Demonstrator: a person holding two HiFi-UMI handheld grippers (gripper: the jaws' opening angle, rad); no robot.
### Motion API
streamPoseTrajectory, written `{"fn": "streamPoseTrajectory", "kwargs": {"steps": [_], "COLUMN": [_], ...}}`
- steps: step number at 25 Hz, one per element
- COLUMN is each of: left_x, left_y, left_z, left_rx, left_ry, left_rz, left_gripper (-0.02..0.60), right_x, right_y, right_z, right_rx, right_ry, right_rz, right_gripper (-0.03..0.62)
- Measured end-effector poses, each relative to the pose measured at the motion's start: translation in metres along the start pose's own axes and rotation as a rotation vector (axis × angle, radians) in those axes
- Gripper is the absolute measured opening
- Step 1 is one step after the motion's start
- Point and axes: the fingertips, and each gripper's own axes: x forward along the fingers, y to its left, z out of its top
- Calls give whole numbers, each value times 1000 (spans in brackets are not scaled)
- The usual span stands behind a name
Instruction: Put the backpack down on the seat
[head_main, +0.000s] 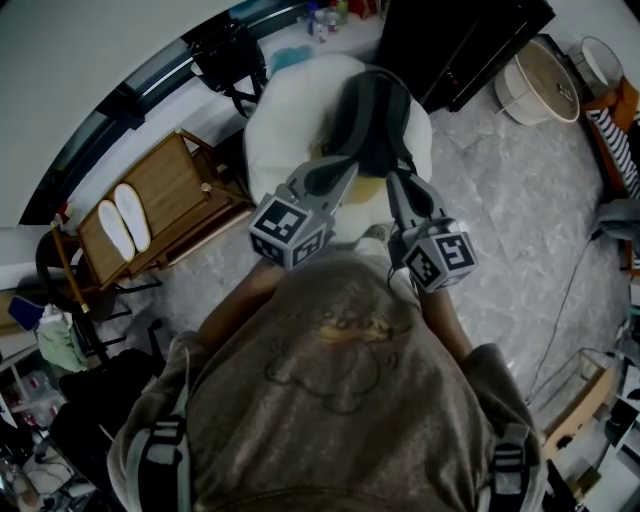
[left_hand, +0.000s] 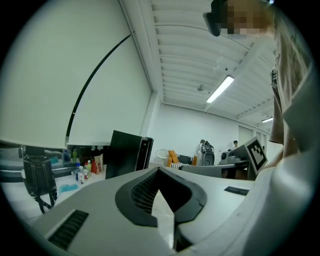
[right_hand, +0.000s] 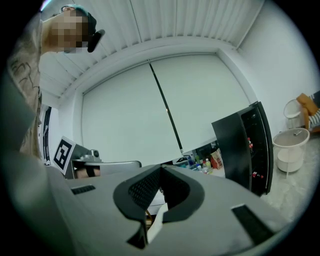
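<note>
A dark grey backpack (head_main: 368, 112) lies on the white beanbag seat (head_main: 285, 125), its straps trailing toward me. My left gripper (head_main: 343, 170) and right gripper (head_main: 397, 185) are held close to my chest, and their tips point at the near edge of the backpack. I cannot tell whether they touch it. In the left gripper view the left gripper (left_hand: 159, 171) has its jaws pressed together with nothing between them. The right gripper (right_hand: 160, 170) is likewise shut and holds nothing. The pack itself does not show in either gripper view.
A wooden side table (head_main: 165, 205) with white slippers (head_main: 125, 222) stands left of the seat. A black bag (head_main: 230, 55) hangs by the window sill. A black cabinet (head_main: 460, 40) and a white round basket (head_main: 545, 75) are at the back right. Cables run over the marble floor (head_main: 520, 220).
</note>
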Motion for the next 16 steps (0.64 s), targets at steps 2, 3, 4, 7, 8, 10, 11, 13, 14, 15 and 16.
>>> {"fn": "streamPoseTrajectory", "kwargs": {"steps": [2, 3, 4, 7, 8, 10, 11, 13, 14, 15, 16], "left_x": [-2, -2, -3, -1, -1, -1, -1, -2, -2, -3, -3], "left_y": [2, 2, 2, 1, 1, 2, 1, 1, 1, 1, 0], "left_z": [1, 1, 2, 2, 1, -1, -2, -3, -4, -5, -5], "left_rx": [-11, -14, -15, -16, -18, -24, -28, -31, -32, -33, -32], "left_ry": [-8, -10, -12, -16, -15, -12, -12, -7, -5, -2, 0], "left_rz": [10, 14, 16, 14, 13, 13, 14, 18, 20, 23, 25], "left_gripper": [0, 0, 0, 0, 0, 0, 0, 0, 0, 0, 0], "right_x": [-3, -5, -7, -10, -10, -12, -12, -14, -15, -16, -16], "right_y": [-3, -4, -5, -7, -7, -6, -6, -5, -5, -5, -4], "right_z": [-1, -1, -1, -2, -3, -5, -6, -7, -8, -8, -9], "right_rx": [5, 10, 13, 15, 13, 12, 12, 15, 17, 19, 21], "right_ry": [-3, -4, -6, -9, -9, -4, -2, 3, 5, 7, 8], "right_rz": [-15, -23, -28, -34, -35, -37, -39, -41, -42, -43, -44], "right_gripper": [-2, -2, -2, -2, -2, -2, -2, -2, -2, -2, -2]}}
